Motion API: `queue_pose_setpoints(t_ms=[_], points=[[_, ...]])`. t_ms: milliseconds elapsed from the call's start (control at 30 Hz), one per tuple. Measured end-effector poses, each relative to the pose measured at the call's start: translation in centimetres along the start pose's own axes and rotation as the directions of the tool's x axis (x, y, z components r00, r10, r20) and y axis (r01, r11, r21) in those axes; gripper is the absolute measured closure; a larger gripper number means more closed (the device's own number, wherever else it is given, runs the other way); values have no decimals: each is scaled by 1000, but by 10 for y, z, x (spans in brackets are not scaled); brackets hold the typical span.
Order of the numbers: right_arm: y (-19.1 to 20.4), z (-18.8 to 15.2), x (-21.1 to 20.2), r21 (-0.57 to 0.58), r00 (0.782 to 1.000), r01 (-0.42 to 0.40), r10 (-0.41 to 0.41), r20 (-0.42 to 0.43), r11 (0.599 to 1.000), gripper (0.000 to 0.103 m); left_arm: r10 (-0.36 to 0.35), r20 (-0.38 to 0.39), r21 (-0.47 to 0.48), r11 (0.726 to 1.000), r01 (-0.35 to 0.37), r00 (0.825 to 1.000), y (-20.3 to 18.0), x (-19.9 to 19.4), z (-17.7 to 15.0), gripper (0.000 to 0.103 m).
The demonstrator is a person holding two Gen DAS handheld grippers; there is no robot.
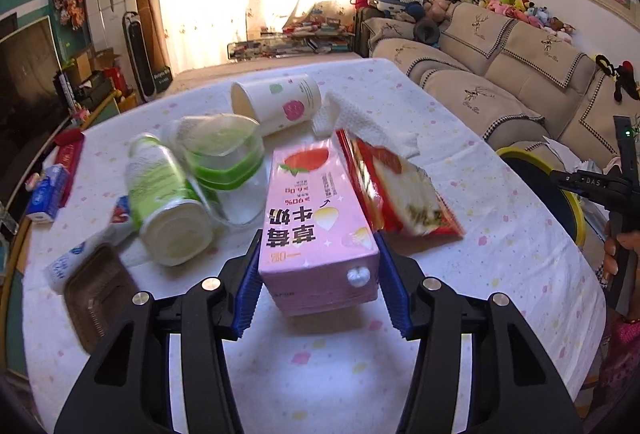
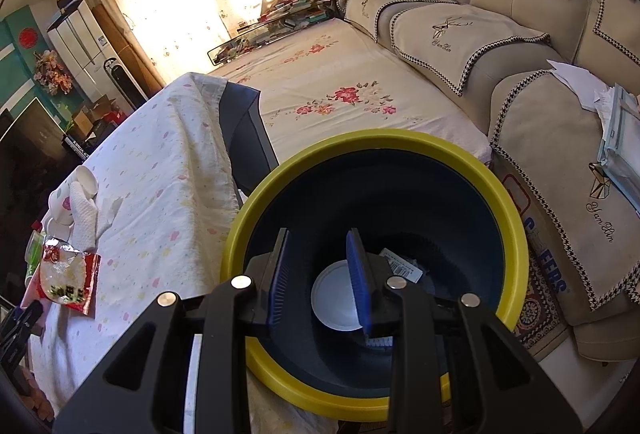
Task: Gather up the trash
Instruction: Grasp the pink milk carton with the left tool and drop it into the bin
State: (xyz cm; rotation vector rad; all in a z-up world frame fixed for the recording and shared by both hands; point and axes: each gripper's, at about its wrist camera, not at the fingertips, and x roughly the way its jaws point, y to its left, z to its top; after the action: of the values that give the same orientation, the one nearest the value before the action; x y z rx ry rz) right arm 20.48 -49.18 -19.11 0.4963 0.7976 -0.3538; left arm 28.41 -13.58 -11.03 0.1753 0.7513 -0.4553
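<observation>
pink milk carton (image 1: 318, 230) | left gripper (image 1: 320, 270) clamps it | right gripper (image 2: 320, 274) parted, empty, over yellow-rimmed bin (image 2: 516, 234)

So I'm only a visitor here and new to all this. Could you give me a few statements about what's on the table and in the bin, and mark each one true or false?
1. The left gripper has the pink milk carton between its fingers. True.
2. The paper cup stands upright on the table. False: it lies on its side.
3. The right gripper hangs over the yellow-rimmed bin with nothing between its fingers. True.
4. The bin holds nothing. False: a white round lid and a dark wrapper lie at its bottom.
5. The red snack bag lies to the left of the carton. False: it lies to the right of it in the left wrist view.
</observation>
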Motion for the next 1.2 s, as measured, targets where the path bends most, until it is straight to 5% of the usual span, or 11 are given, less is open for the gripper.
queue_pose_setpoints(t_ms=[300, 467, 800, 1200], points=[[3, -2, -9, -4, 999, -29, 29, 14, 1000, 76, 62, 128, 47, 997, -69, 990, -13, -75, -2, 53], [-2, -3, -21, -2, 999, -40, 40, 35, 999, 76, 34, 178, 62, 997, -46, 984, -27, -105, 1, 53], [-22, -4, -61, 1, 993, -37, 37, 108, 999, 76, -142, 212, 140, 984, 114, 967, -100, -129, 29, 53], [-86, -8, -103, 68, 981, 11, -24, 191, 998, 71, -346, 97, 288, 907, 307, 933, -230, -74, 69, 53]])
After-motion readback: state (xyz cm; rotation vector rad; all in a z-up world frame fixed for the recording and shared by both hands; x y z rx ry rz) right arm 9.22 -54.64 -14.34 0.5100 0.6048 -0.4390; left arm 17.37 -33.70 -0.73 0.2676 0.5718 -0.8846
